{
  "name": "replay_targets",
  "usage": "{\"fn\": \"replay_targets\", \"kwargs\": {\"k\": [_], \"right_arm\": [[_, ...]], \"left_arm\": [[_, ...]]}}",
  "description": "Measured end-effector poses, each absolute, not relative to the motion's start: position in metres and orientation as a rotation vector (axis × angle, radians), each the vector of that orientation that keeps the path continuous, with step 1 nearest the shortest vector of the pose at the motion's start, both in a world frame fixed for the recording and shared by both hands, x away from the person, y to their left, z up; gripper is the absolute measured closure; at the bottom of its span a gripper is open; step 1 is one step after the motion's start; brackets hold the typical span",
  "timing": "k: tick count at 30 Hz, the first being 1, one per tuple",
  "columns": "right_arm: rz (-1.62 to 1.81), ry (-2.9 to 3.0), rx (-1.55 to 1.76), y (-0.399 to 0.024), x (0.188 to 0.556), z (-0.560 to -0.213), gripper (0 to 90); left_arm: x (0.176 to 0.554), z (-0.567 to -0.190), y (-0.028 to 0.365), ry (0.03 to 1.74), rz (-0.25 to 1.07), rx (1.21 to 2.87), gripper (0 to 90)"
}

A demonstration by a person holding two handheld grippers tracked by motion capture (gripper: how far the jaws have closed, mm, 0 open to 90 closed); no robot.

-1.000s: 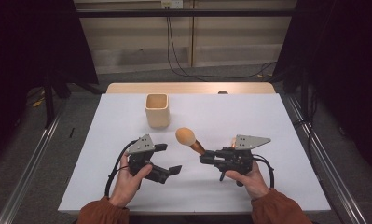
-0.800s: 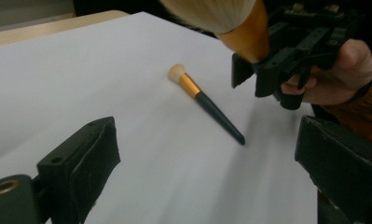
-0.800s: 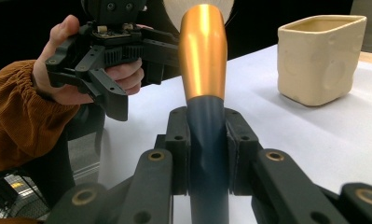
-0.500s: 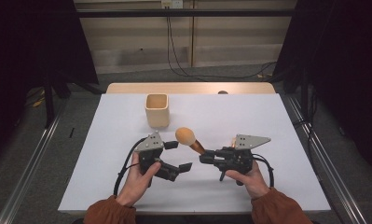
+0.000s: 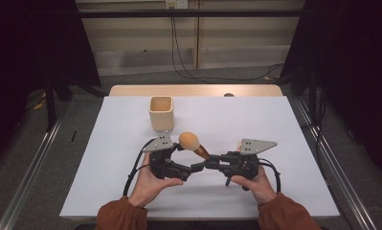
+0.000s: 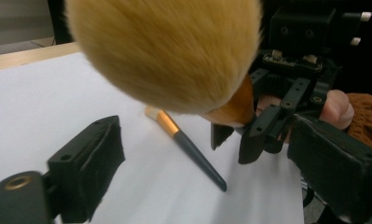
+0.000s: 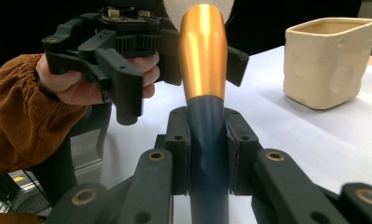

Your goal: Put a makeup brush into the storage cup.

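Observation:
A big makeup brush with a fluffy orange head [image 5: 189,140], gold ferrule [image 7: 202,56] and dark handle is held up off the white table [image 5: 275,124]. My right gripper [image 5: 208,163] is shut on the dark handle, which sits clamped between its pads [image 7: 178,140] in the right gripper view. My left gripper [image 5: 186,171] is just left of it, tips close under the handle. Its jaws are open and have just been closing, with nothing pressed between them. Beyond the left gripper [image 6: 211,172] the brush head [image 6: 165,51] looms, and a small dark-handled brush [image 6: 188,149] lies on the table.
A cream square cup [image 5: 161,112] stands upright behind the brush, left of centre; in the right gripper view the cup [image 7: 330,60] is at the upper right. A wooden strip [image 5: 198,90] runs along the table's far edge. Hands in orange sleeves hold both grippers.
My left gripper has moved right, toward the right gripper and the brush, until their tips nearly meet. The right gripper and the brush have stayed in place.

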State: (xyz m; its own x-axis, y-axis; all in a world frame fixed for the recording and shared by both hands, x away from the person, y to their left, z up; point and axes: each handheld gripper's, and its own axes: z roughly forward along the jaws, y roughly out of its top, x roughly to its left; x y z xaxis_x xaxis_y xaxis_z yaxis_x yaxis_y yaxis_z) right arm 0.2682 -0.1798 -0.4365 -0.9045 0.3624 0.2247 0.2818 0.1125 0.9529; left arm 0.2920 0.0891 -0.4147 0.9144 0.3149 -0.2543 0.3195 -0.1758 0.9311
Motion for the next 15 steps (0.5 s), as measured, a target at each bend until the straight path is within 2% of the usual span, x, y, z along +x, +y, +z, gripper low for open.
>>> {"fn": "replay_targets", "kwargs": {"k": [7, 15], "right_arm": [[1.942, 2.297, 0.674, -0.1789, 0.2689, -0.4377, 75.4], [1.949, 2.283, 0.685, -0.1787, 0.2692, -0.4381, 75.4]], "left_arm": [[0.2941, -0.4129, 0.0840, 0.468, -0.011, 1.762, 20.0], [0.2965, -0.4131, 0.0803, 0.465, -0.018, 1.739, 37.5]]}}
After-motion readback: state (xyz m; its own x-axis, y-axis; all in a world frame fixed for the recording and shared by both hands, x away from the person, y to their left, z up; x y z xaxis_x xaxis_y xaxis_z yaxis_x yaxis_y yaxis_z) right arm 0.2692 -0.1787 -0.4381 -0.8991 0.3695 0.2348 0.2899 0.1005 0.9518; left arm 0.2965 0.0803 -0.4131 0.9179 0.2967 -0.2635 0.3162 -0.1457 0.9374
